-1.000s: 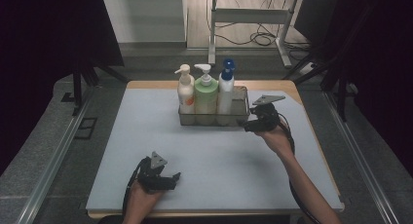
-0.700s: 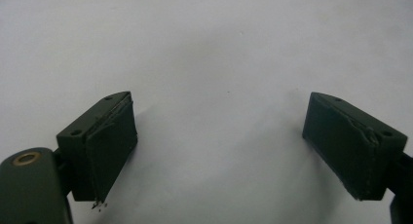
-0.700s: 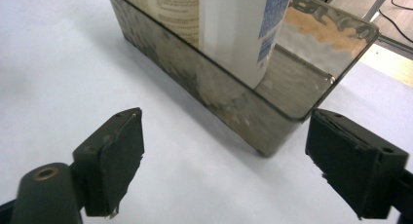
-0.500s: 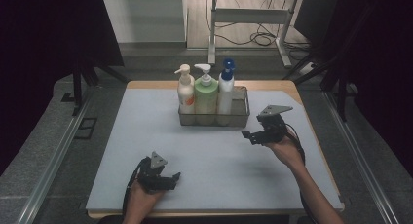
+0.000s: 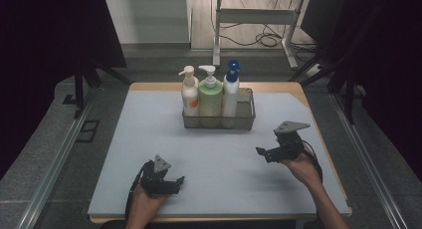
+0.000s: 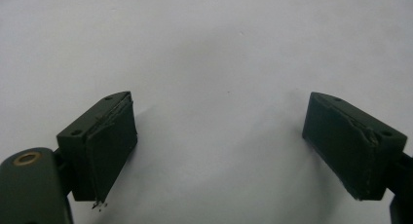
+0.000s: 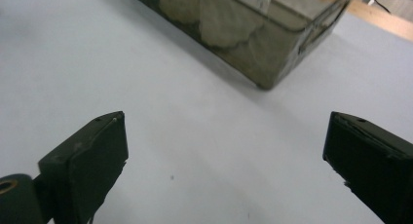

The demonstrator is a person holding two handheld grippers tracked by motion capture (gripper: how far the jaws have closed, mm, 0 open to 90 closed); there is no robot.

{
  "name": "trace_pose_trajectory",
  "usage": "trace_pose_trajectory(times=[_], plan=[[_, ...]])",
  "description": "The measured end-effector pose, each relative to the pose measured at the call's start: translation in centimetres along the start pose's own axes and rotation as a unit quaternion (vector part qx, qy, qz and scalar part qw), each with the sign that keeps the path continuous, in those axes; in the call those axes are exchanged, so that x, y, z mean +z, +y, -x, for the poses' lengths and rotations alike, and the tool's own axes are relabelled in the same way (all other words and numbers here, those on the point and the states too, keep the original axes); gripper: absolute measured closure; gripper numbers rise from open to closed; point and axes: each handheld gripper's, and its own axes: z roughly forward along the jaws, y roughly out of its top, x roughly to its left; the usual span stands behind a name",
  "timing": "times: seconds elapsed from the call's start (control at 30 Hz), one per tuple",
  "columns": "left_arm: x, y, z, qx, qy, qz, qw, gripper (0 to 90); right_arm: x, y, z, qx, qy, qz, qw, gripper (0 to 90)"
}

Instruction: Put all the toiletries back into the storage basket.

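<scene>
A wire mesh basket (image 5: 245, 120) stands at the back middle of the mat. It holds a cream pump bottle (image 5: 189, 97), a green pump bottle (image 5: 210, 98) and a white bottle with a blue cap (image 5: 230, 92), all upright. My right gripper (image 5: 262, 152) hovers front right of the basket, apart from it. Its jaws have just been opening and now stand wide with nothing between them. In the right gripper view (image 7: 224, 156) the basket's corner (image 7: 253, 53) lies ahead. My left gripper (image 5: 175, 181) rests low near the front edge, open and empty, with bare mat ahead in the left gripper view (image 6: 219, 151).
A pale grey mat (image 5: 149, 139) covers the wooden table (image 5: 293, 87). Metal rails (image 5: 54, 164) run along both sides of the table. A stand with cables (image 5: 259, 37) is on the floor beyond the far edge.
My right gripper has drawn back from the basket's right end toward the front of the table and sunk a little, its jaws spreading. The left gripper has stayed put.
</scene>
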Motion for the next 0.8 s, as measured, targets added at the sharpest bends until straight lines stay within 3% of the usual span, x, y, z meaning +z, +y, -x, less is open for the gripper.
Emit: trace_pose_trajectory(times=[0.47, 0.7, 0.8], plan=[[0.0, 0.0, 0.0, 0.000, 0.000, 0.000, 1.0000, 12.2, 0.5, -5.4, 0.2, 0.035, 0.002, -0.031, 0.9989, 0.4], [0.0, 0.0, 0.0, 0.001, 0.000, -0.001, 1.0000, 12.2, 1.8, -7.7, -0.2, 0.028, 0.013, -0.050, 0.9983, 0.0], [0.0, 0.0, 0.0, 0.001, 0.000, -0.001, 1.0000, 12.2, 1.7, -7.7, -0.5, 0.019, 0.009, -0.049, 0.9986, 0.0]])
